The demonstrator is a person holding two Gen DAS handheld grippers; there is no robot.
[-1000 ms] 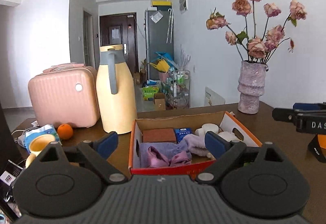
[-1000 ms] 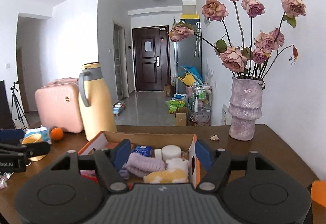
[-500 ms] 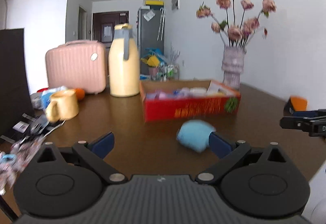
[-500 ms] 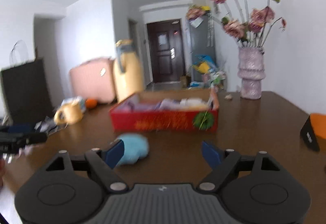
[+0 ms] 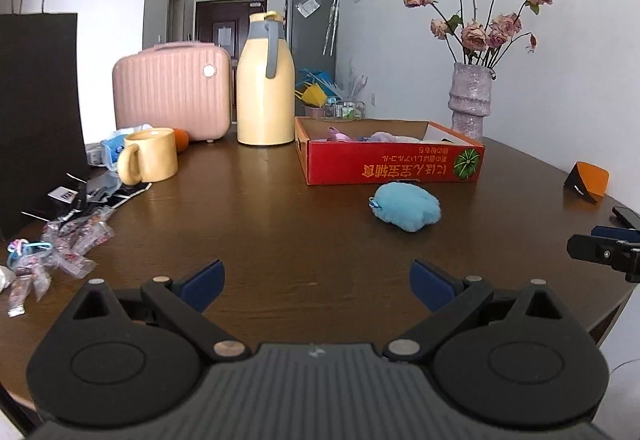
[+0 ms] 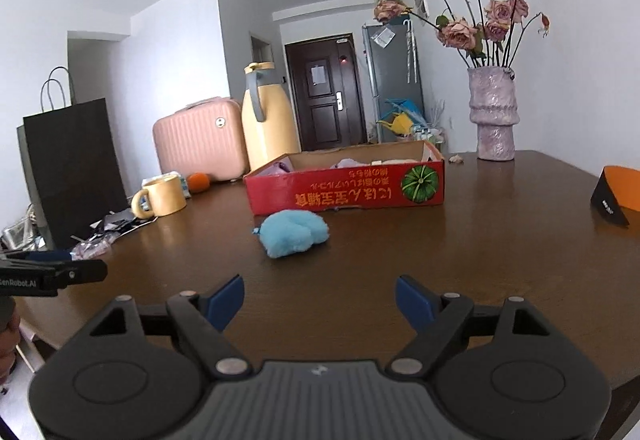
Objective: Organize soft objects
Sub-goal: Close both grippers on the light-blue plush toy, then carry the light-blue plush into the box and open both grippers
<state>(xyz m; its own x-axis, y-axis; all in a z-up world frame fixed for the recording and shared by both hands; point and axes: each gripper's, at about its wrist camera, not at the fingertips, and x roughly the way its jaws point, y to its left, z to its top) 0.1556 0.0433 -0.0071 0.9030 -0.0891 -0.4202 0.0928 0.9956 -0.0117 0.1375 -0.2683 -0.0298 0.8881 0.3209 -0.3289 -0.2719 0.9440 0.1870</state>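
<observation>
A fluffy blue plush (image 5: 406, 206) (image 6: 294, 232) lies on the brown table just in front of a red cardboard box (image 5: 394, 164) (image 6: 348, 192). Purple and pale soft things (image 5: 380, 137) (image 6: 350, 163) peek over the box's rim. My left gripper (image 5: 316, 272) hovers low over the near part of the table, open and empty, with the plush ahead and to its right. My right gripper (image 6: 319, 286) is open and empty too, with the plush ahead and slightly to its left. One finger of each gripper (image 5: 592, 250) (image 6: 52, 274) shows at the edge of the other's view.
A yellow mug (image 5: 150, 156), a cream thermos jug (image 5: 264, 96) and a pink case (image 5: 172, 90) stand at the back left. A black paper bag (image 5: 36, 112) and sweet wrappers (image 5: 72, 240) are on the left. A vase of roses (image 5: 470, 100) and an orange-black card (image 5: 588, 180) are on the right.
Both grippers drew back from over the box and sank toward the table's near edge. The blue plush, unseen a second ago, now lies in front of the box.
</observation>
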